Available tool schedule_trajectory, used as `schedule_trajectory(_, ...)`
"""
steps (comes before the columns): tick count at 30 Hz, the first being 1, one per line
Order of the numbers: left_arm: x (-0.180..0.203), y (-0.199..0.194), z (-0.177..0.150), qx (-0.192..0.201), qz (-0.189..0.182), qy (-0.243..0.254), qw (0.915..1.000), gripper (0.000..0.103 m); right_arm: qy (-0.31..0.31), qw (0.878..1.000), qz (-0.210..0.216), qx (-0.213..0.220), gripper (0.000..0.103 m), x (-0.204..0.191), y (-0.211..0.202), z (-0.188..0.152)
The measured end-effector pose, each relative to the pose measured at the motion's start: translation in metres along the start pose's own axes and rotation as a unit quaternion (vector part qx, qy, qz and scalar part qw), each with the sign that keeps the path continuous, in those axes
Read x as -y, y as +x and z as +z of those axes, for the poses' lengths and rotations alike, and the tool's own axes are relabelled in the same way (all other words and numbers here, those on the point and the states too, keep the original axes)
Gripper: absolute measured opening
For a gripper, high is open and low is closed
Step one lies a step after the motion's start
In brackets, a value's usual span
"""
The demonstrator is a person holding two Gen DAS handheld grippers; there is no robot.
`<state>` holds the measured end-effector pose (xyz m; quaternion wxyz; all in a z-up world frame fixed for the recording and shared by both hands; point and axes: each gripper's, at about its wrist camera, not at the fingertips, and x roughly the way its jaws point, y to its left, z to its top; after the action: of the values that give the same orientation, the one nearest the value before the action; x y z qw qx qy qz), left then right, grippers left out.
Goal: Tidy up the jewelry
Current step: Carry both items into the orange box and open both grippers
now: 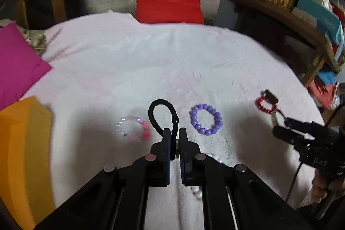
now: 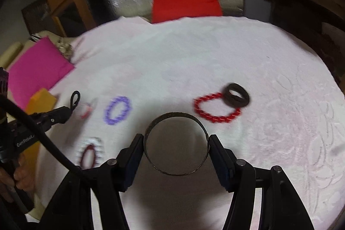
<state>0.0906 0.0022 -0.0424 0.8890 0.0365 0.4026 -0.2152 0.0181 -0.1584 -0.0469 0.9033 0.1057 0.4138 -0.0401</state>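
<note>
Left wrist view, from left to right: an orange block [image 1: 25,156] and a magenta cloth [image 1: 17,61] lie at the edge of the white towel [image 1: 151,61]. Further in lies a blurred clear-and-red bracelet [image 1: 133,128]. Next, the left gripper [image 1: 174,133] is clenched on a black elastic loop [image 1: 161,113], which stands up from between its pads. Just right of it a purple bead bracelet [image 1: 206,119] lies flat on the towel, and well to the right sit a red bead bracelet [image 1: 264,105] and the right gripper [image 1: 278,120].

Right wrist view shows a dark red ring [image 2: 88,154] low on the left. Centre, the right gripper [image 2: 175,141] grasps a thin metal bangle [image 2: 175,120] across its width, one pad pressing each side. To the right, a black band [image 2: 237,95] lies just beside the red bead bracelet.
</note>
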Motion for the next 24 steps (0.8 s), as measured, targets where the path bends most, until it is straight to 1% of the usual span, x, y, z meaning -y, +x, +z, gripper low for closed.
schedule_trajectory(2, -0.01, -0.025, -0.003, 0.022, 0.016, -0.019, 0.9995, 0.007, -0.011, 1.0, 0.016, 0.012, 0.063, -0.012, -0.005, 0.0)
schedule_trajectory(4, -0.019, -0.045, -0.005, 0.036, 0.052, -0.033, 0.9974, 0.007, -0.035, 0.998, 0.033, 0.027, 0.063, -0.033, -0.011, 0.0)
schedule_trajectory(8, -0.048, -0.092, -0.027, 0.058, 0.114, -0.079, 0.9886, 0.007, -0.066, 0.995, 0.069, 0.027, 0.063, -0.075, -0.015, -0.006)
schedule_trajectory(10, -0.063, -0.112, -0.042, 0.064, 0.118, -0.104, 0.9855, 0.007, -0.091, 0.992, 0.089, 0.023, 0.063, -0.102, -0.017, -0.01)
schedule_trajectory(12, -0.081, -0.128, -0.057, 0.063, 0.135, -0.118, 0.9819, 0.007, -0.114, 0.987, 0.109, 0.017, 0.063, -0.129, -0.017, -0.014)
schedule_trajectory(14, -0.106, -0.138, -0.073, 0.054, 0.151, -0.141, 0.9769, 0.007, -0.137, 0.981, 0.139, 0.007, 0.064, -0.162, -0.017, -0.017)
schedule_trajectory(15, -0.116, -0.142, -0.081, 0.051, 0.159, -0.152, 0.9742, 0.007, -0.148, 0.978, 0.148, 0.002, 0.064, -0.176, -0.017, -0.018)
schedule_trajectory(17, -0.139, -0.146, -0.098, 0.036, 0.185, -0.172, 0.9668, 0.007, -0.181, 0.97, 0.164, -0.005, 0.064, -0.217, -0.013, -0.018)
schedule_trajectory(18, -0.147, -0.145, -0.106, 0.028, 0.19, -0.18, 0.9648, 0.007, -0.191, 0.967, 0.171, -0.009, 0.064, -0.237, -0.009, -0.016)
schedule_trajectory(21, -0.167, -0.144, -0.125, 0.017, 0.187, -0.207, 0.9601, 0.007, -0.208, 0.959, 0.192, -0.024, 0.064, -0.292, 0.006, -0.012)
schedule_trajectory(23, -0.181, -0.144, -0.139, 0.009, 0.189, -0.229, 0.9548, 0.007, -0.221, 0.955, 0.195, -0.027, 0.064, -0.324, 0.015, -0.009)
schedule_trajectory(24, -0.186, -0.145, -0.142, 0.008, 0.189, -0.234, 0.9538, 0.008, -0.224, 0.954, 0.195, -0.031, 0.064, -0.337, 0.021, -0.007)
